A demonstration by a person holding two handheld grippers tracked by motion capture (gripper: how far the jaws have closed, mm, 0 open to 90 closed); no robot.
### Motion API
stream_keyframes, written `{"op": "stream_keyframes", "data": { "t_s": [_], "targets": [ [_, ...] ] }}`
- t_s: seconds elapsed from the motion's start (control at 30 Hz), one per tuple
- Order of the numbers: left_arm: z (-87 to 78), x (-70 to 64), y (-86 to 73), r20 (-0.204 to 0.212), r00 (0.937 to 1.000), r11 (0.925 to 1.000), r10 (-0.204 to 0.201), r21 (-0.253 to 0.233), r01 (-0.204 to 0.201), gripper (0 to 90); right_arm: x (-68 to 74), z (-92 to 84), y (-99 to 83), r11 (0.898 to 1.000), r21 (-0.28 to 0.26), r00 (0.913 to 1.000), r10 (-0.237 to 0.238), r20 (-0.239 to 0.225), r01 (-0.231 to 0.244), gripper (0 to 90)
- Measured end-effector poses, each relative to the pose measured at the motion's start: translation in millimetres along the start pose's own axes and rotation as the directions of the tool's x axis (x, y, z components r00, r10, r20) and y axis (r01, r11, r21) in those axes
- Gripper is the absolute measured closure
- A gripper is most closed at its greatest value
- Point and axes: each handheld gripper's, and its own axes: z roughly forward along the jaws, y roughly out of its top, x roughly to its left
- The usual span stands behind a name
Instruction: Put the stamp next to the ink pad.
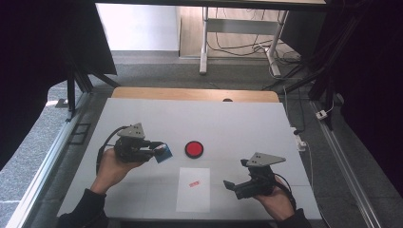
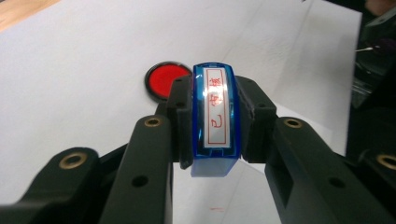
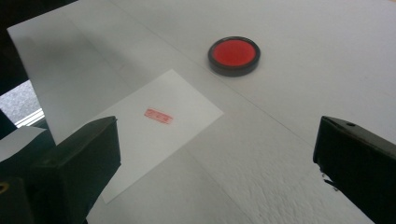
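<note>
One blue stamp (image 2: 215, 122): red characters in red frame, illegible.

Black claws (image 1: 159, 148) — grey plates, dark sleeves

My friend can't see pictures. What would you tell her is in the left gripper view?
A black claw is squeezing a blue stamp whose white label has red writing on it. Behind it, on the white table, sits a round red ink pad in a black rim.
</note>
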Motion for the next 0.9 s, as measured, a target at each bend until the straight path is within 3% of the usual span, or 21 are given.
{"op": "stream_keyframes", "data": {
  "t_s": [0.3, 0.5, 0.57, 0.9],
  "targets": [
    [2.3, 6.6, -6.6, -0.066, 0.9978, 0.9996, 0.007, 0.026, -0.005, 69.9, -2.5, -11.2, -11.6, 1.000, 0.014, 0.9977, 0.022, 0.063, -0.023, 0.0],
    [4.1, 11.7, -11.3, -0.096, 0.9952, 0.9994, -0.016, 0.029, 0.019, 69.9, -6.8, -20.0, -17.6, 0.999, 0.004, 0.9937, 0.048, 0.101, -0.048, 0.0],
    [5.4, 13.0, -13.4, -0.123, 0.9922, 0.9992, -0.018, 0.034, 0.023, 69.9, -8.0, -22.6, -20.2, 0.998, 0.003, 0.9919, 0.056, 0.114, -0.057, 0.0],
    [13.3, 26.3, -26.1, -0.179, 0.9814, 0.9945, -0.069, 0.065, 0.082, 69.9, -12.2, -33.4, -30.9, 0.998, 0.019, 0.9863, 0.063, 0.153, -0.067, 0.0]
  ]
}}
